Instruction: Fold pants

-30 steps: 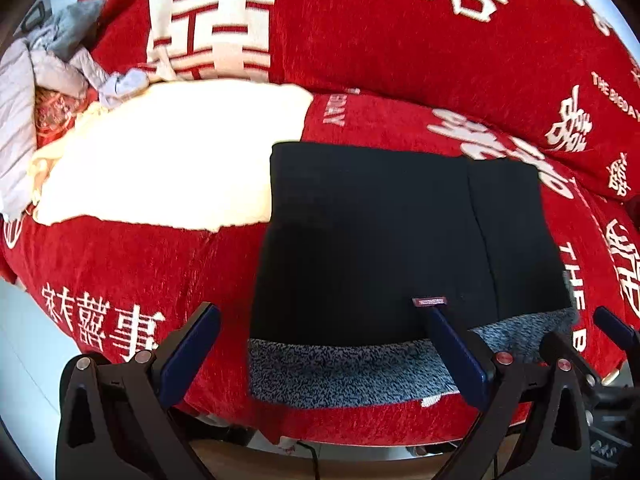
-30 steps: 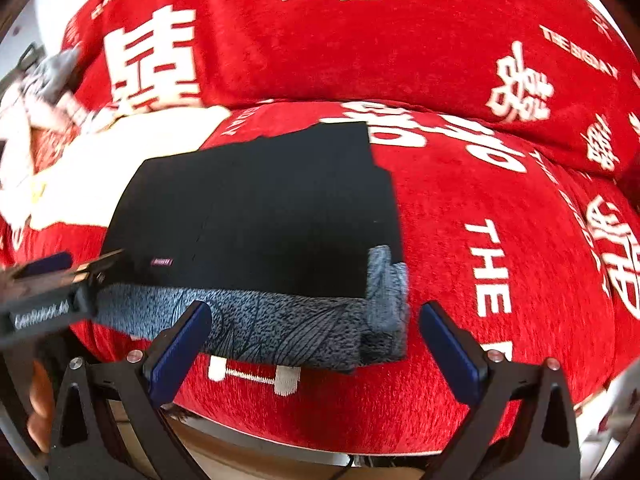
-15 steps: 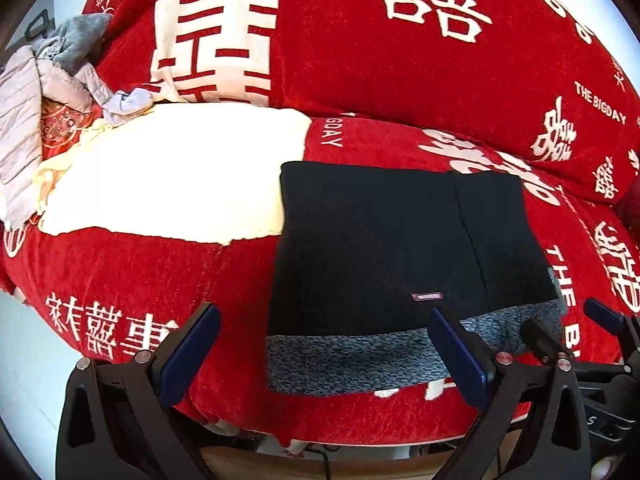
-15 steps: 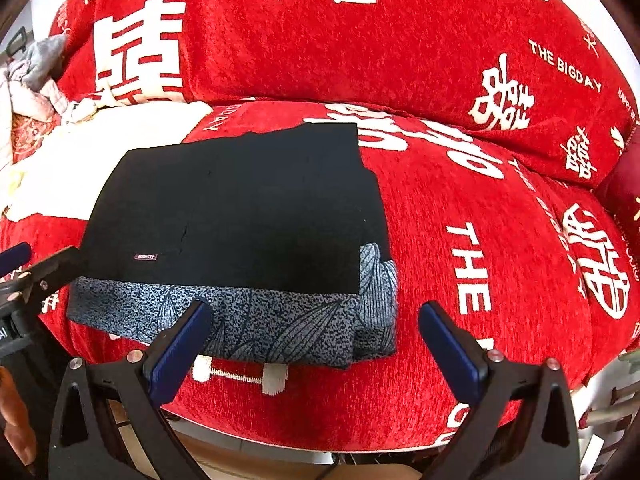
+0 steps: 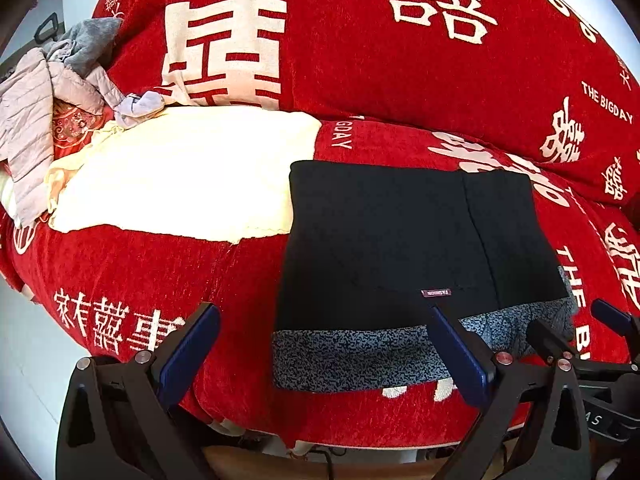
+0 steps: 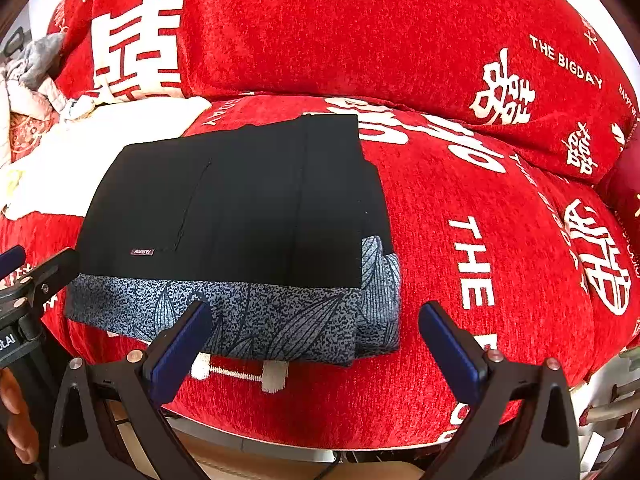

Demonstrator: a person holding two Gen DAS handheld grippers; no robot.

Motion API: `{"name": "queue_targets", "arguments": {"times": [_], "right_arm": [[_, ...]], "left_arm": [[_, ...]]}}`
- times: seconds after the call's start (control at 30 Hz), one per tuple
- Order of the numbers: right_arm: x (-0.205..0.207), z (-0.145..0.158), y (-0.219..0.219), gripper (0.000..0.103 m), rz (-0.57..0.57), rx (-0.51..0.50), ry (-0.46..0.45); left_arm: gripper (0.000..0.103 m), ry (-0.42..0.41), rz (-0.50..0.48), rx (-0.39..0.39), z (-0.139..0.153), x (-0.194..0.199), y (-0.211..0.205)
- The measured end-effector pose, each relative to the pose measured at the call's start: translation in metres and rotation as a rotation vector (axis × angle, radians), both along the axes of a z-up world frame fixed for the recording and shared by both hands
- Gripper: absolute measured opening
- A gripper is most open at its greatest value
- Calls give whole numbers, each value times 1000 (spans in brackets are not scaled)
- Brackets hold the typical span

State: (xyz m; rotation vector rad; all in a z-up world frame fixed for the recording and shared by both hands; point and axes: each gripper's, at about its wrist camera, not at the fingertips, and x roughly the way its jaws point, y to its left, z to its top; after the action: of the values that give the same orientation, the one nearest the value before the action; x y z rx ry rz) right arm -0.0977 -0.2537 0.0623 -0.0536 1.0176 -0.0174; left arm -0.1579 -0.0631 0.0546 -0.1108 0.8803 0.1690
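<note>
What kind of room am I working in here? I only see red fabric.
Most likely a home living room. The folded pants lie on a sofa seat with a red cover printed with wedding characters, a back cushion rises behind, and loose laundry is heaped at the far left end.

Sofa cover [image 5: 400, 80]: red, printed with white characters and "THE BIGDAY".
Cream cloth [image 5: 180, 172]: spread over the seat's left part.
Grey clothes [image 5: 48, 84]: heaped at far left.
</note>
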Motion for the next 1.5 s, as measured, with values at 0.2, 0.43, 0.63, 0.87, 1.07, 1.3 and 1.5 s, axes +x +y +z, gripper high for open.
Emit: {"name": "queue_targets", "arguments": {"times": [0.2,0.43,0.63,0.87,1.07,1.3,1.5], "right_arm": [[0,1,5,103,9,-7,-3],[-1,1,6,103,11,-14,-4],[-1,1,6,103,10,-15,-3],[0,0,6,103,9,-14,-1],[0,0,6,103,9,-14,-1],[0,-1,6,103,10,-13,-1],[-1,-3,6,103,8,-12,1]], "left_arm": [[103,0,-29,9,0,0,-7],[103,-12,-31,14,4,-2,-11],[103,-5,-30,10,3,-2,-11],[103,-1,-33,8,2,-2,-11],[103,2,-34,5,1,-1,-11],[103,5,-39,-8,0,-2,-11],[103,13,-44,-14,-2,0,-11]]}}
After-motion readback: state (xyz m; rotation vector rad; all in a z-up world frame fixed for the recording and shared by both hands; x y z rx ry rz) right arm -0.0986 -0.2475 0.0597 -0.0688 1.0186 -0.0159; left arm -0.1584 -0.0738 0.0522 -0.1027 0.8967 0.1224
